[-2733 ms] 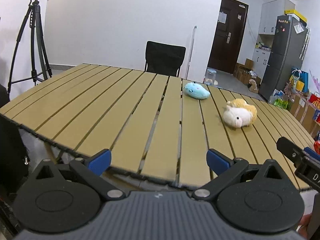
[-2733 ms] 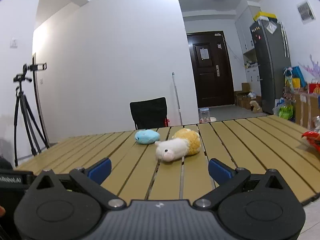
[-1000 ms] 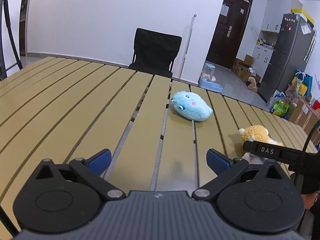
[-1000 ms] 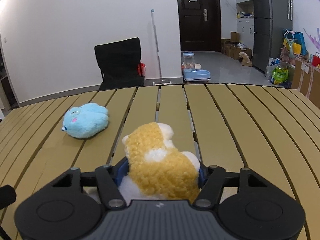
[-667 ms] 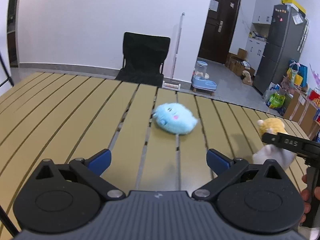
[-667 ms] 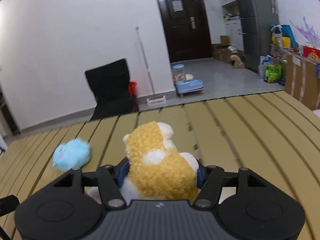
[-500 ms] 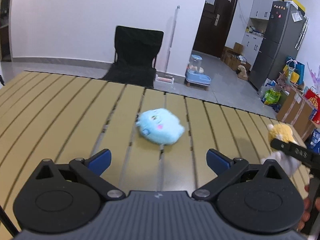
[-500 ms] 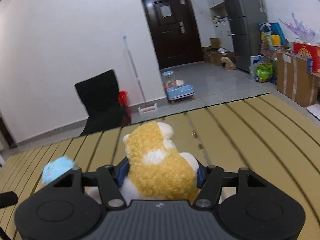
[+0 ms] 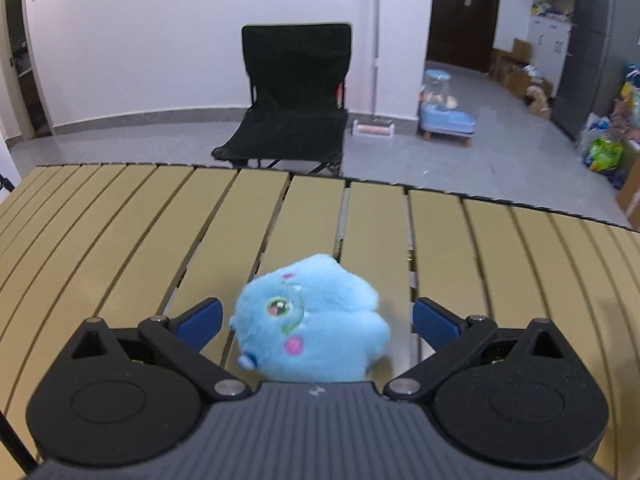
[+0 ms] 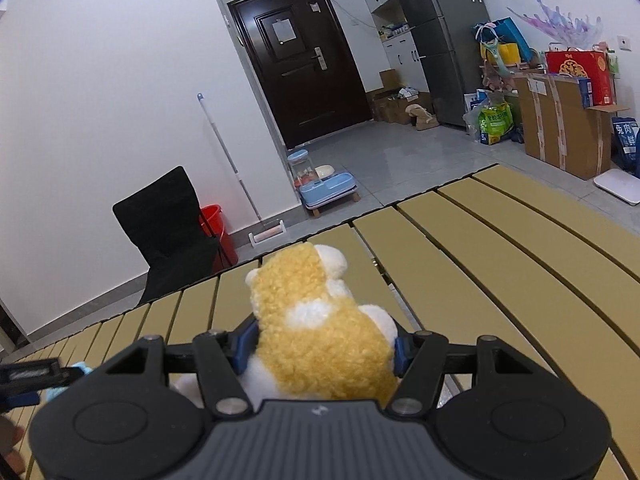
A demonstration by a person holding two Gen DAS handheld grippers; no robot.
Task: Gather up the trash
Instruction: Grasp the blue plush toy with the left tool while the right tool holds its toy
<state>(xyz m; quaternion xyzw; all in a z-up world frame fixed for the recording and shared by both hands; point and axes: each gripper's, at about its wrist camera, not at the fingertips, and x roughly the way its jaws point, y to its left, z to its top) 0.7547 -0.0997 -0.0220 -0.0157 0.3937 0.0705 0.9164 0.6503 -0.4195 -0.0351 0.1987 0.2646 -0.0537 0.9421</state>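
The left tongs [image 9: 316, 316] gape wide around a fluffy blue plush toy [image 9: 310, 320] lying on the slatted surface [image 9: 120, 220], seemingly untouched. The right tongs [image 10: 322, 346] clamp a curly yellow-and-white plush [image 10: 320, 328].

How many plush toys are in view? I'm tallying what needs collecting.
2. The fluffy light-blue plush toy lies on the tan slatted table between the left gripper's open jaws. The yellow-and-white fuzzy plush toy is clamped in the right gripper.
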